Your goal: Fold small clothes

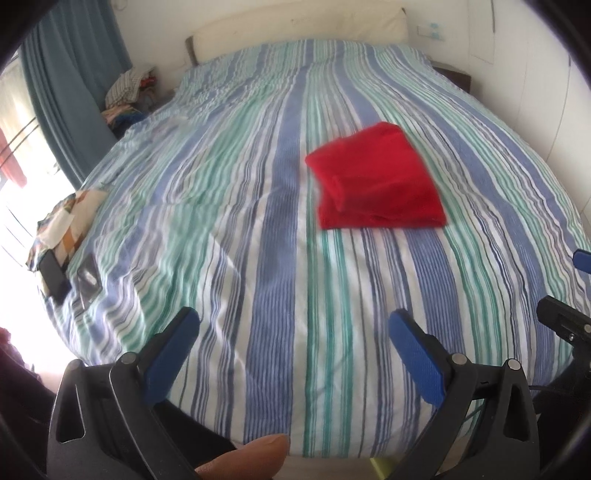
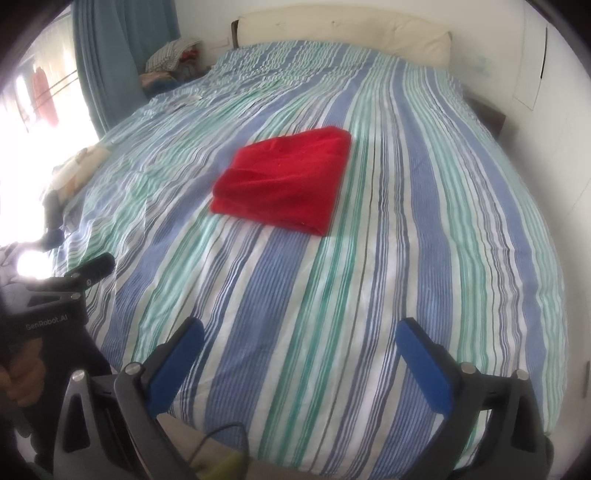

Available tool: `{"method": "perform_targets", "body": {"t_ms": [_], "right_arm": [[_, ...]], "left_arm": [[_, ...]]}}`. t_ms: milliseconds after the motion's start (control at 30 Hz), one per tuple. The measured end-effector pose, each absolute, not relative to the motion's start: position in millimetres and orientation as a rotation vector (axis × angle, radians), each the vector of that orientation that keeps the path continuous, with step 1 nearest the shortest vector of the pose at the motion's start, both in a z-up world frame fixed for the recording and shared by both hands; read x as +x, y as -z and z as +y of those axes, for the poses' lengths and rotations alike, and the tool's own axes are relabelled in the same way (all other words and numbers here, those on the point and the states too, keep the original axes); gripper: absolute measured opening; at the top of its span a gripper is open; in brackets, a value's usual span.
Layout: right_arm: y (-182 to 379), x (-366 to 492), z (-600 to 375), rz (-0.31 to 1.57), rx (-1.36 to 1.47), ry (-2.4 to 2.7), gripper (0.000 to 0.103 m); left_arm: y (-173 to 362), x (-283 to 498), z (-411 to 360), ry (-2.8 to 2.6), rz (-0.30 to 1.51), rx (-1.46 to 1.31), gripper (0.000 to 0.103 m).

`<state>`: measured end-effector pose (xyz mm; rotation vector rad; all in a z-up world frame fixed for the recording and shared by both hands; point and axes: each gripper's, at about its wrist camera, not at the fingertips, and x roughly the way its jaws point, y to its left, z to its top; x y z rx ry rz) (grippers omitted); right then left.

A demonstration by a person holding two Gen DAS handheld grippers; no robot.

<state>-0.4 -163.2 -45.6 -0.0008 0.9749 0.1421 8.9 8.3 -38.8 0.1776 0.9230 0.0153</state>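
A red garment (image 1: pixel 376 181) lies folded into a compact square on the striped bed cover (image 1: pixel 236 229), right of the middle. It also shows in the right wrist view (image 2: pixel 284 181). My left gripper (image 1: pixel 293 317) is open and empty, held back over the near edge of the bed, well short of the garment. My right gripper (image 2: pixel 301 328) is open and empty too, above the near edge of the bed cover (image 2: pixel 424 240). The right gripper's body shows at the right edge of the left wrist view (image 1: pixel 565 321).
A patterned cloth (image 1: pixel 70 218) with a dark phone (image 1: pixel 55 277) and a small dark card (image 1: pixel 88 280) lies at the bed's left edge. A pile of clothes (image 1: pixel 127 94) sits by the blue curtain (image 1: pixel 70 74). A cream headboard (image 1: pixel 295 31) stands at the far end.
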Motion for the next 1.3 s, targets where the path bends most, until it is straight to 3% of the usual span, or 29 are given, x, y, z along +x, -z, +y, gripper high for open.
{"method": "perform_targets", "body": {"t_ms": [367, 1300], "right_arm": [[11, 12, -164, 0.891, -0.003, -0.112, 0.102], [9, -4, -153, 0.955, 0.000, -0.114, 0.102]], "left_arm": [[1, 15, 6, -0.028, 0.896, 0.111, 0.103], [9, 4, -1, -0.023, 0.941, 0.126, 0.103]]}}
